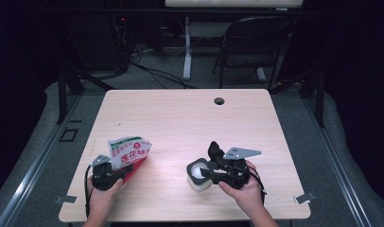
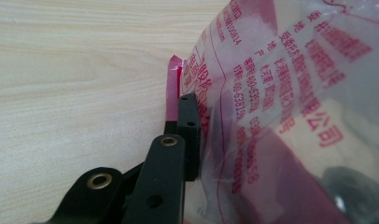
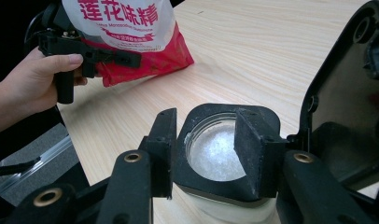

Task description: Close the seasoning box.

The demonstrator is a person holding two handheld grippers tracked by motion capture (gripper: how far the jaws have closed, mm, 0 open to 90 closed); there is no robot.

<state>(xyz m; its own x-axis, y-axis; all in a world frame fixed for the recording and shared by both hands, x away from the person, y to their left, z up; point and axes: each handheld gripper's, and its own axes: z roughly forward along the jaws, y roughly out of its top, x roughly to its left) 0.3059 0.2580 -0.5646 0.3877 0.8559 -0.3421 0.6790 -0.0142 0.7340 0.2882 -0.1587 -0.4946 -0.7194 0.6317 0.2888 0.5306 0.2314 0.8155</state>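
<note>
Closest to the camera on the right tongs is the jar (image 3: 220,154): a white container with a black square collar and its black flip lid (image 3: 351,93) swung open to one side, white grains sitting inside. The right tongs (image 3: 204,154) have one jaw on each side of the collar and the pads look pressed against it, so that's a grip on the jar. From above, the jar (image 1: 198,174) stands on the bench (image 1: 180,113) near the front edge, a bit right of the middle, with the right tongs (image 1: 213,171) and the right hand (image 1: 244,189) just beside it.

Over on the left side the bag (image 1: 129,155), a white-and-red printed pouch of seasoning, is tipped up with its lower red corner near the bench top. The left tongs (image 1: 118,174) are clamped on that lower edge, held by the left hand (image 1: 101,194). Up close, the bag (image 2: 290,116) has its crinkly plastic pinched flat between the jaws at the seam. Bag and jar sit well apart.
</note>
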